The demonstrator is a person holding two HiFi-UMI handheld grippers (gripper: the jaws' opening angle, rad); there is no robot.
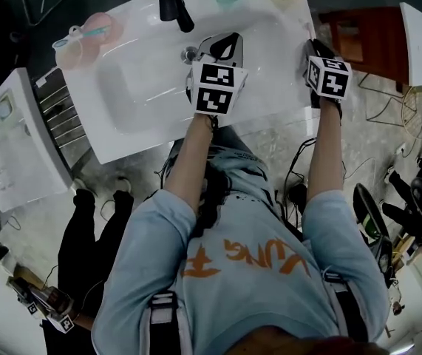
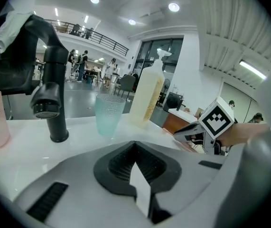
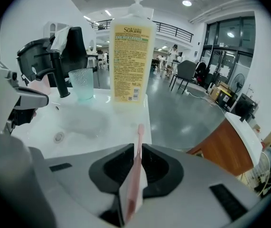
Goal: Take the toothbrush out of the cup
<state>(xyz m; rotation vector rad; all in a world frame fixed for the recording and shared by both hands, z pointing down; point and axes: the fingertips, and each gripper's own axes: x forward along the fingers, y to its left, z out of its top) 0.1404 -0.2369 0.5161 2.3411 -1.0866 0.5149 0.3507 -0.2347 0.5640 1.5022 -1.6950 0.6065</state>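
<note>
My right gripper (image 3: 138,152) is shut on a pink toothbrush (image 3: 136,172), whose thin end sticks out forward past the jaws. In the head view this gripper (image 1: 316,50) hovers at the right edge of the white sink counter (image 1: 277,28). My left gripper (image 1: 224,45) hangs over the basin near the drain, its jaws shut (image 2: 136,151) with nothing between them. A teal cup (image 2: 109,114) stands at the back beside the black tap (image 2: 53,87). A pink cup (image 1: 98,26) sits at the counter's far left corner.
A tall yellow soap bottle (image 3: 131,51) stands at the back right of the counter, straight ahead of the right gripper. A brown wooden cabinet (image 1: 366,39) lies right of the sink. A white appliance (image 1: 11,143) and a dark rack stand to its left.
</note>
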